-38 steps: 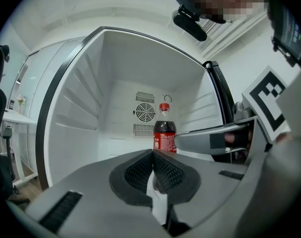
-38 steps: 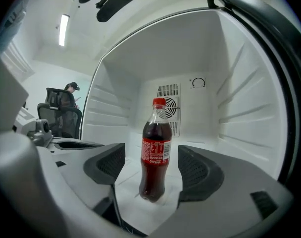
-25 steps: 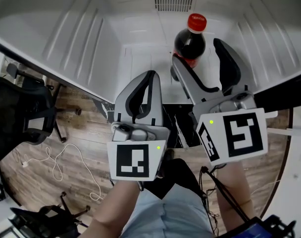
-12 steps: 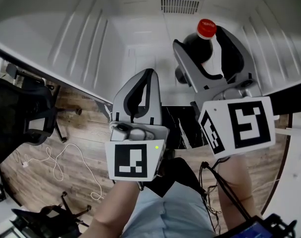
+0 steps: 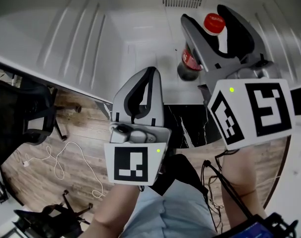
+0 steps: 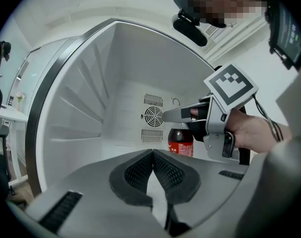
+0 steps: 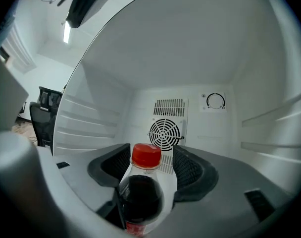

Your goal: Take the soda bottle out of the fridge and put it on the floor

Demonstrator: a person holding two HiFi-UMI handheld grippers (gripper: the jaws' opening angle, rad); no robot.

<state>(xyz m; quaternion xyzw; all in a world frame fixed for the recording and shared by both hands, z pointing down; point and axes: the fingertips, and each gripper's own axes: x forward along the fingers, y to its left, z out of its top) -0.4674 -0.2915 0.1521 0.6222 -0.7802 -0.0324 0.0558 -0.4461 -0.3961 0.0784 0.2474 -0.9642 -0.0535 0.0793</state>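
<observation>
The soda bottle (image 5: 189, 63), dark cola with a red cap and red label, stands upright deep in the white fridge (image 5: 116, 38). My right gripper (image 5: 205, 14) has its jaws either side of the bottle's neck. They have just been closing, and the pads (image 7: 190, 170) now touch the bottle (image 7: 140, 192) at its shoulder. In the left gripper view the bottle (image 6: 180, 144) shows below the right gripper's finger (image 6: 182, 114). My left gripper (image 5: 151, 72) hangs at the fridge mouth, shut and empty, its pads (image 6: 163, 170) meeting at the tips.
A round fan grille (image 7: 165, 132) and vent slots sit on the fridge's back wall, and shelf rails line both side walls. Outside, on the wooden floor (image 5: 81, 133), are a black office chair (image 5: 22, 118) and a loose white cable (image 5: 61, 162).
My right gripper has gone deeper into the fridge and risen, so the red cap now sits between its jaws, which have narrowed. The left gripper has not moved.
</observation>
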